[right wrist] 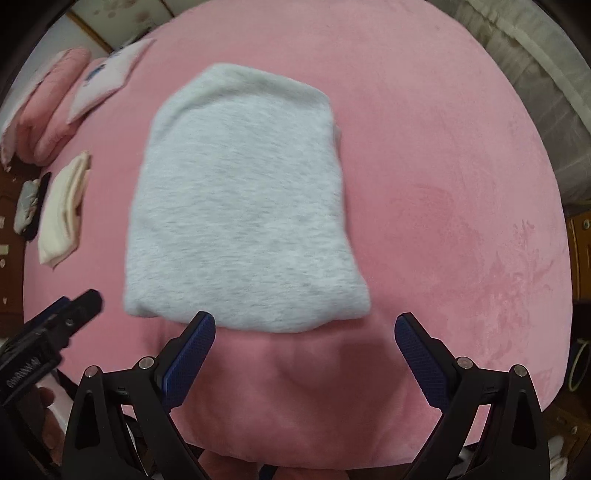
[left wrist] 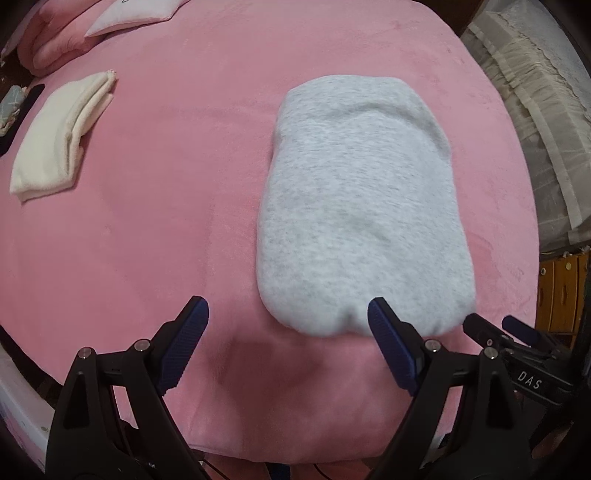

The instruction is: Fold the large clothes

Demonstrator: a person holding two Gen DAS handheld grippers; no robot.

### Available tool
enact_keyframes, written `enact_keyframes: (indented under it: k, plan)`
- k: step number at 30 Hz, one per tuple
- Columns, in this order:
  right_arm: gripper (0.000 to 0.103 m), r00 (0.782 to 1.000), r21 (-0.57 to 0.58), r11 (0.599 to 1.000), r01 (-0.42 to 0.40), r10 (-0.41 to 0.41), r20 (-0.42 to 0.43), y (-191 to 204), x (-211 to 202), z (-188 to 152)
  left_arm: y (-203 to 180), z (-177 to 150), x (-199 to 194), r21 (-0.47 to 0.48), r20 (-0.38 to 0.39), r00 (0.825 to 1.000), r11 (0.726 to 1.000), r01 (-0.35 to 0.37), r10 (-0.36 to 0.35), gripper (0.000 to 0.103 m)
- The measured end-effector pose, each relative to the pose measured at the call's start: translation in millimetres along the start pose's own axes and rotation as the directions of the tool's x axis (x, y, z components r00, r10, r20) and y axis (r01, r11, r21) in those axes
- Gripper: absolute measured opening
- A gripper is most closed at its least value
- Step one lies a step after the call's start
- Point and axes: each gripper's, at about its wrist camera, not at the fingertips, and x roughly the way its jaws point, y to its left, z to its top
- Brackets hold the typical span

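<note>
Two grippers sit at the near edge of the bed, and we hold both with their blue-padded fingers spread wide, gripping nothing. Our left gripper (left wrist: pixel 288 314) hovers over the pink bedspread (left wrist: pixel 166 221), its right-hand pad (left wrist: pixel 388 339) overlapping the near hem of the grey garment (left wrist: pixel 358 206) in the view; we cannot tell whether it touches. Our right gripper (right wrist: pixel 304 328) hangs just short of that same hem, its left pad (right wrist: pixel 192 350) at the cloth's edge and its right pad over bare bedspread (right wrist: pixel 461 221).

Beyond the fingers, the grey garment (right wrist: pixel 240 206) lies folded into a compact, roughly rectangular bundle, flat on the bed and running away from us. Each wrist view catches the other gripper at its side edge.

Farther off to the left, a folded cream cloth (left wrist: pixel 62 136) rests well apart from the grey bundle. At the far left corner lie pink pillows (left wrist: pixel 59 37) and a pale one (left wrist: pixel 129 14). Lace curtain (left wrist: pixel 535 110) hangs past the bed's right side.
</note>
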Motion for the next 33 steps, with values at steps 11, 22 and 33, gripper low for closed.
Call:
enact_keyframes:
  k: [11,22,33]
  plan:
    - [0.099,0.917,0.165,0.906,-0.391,0.398,-0.011,-75.9,102.7,47.4,21.8,47.7,67.7,-0.086,-0.01,0.983,0.98,0.18,-0.181,0.086]
    - [0.1,0.733,0.23,0.726,-0.648,0.676,-0.069,-89.0,177.2,97.7,48.4,67.2,126.4,-0.183,-0.004,0.881,0.867,0.464,-0.473,0.103]
    - [0.064,0.688,0.229,0.685,-0.691,0.721,-0.081,-82.5,187.3,127.3,40.5,70.8,142.0,-0.162,0.042,0.862,0.848,0.504,-0.504,0.098]
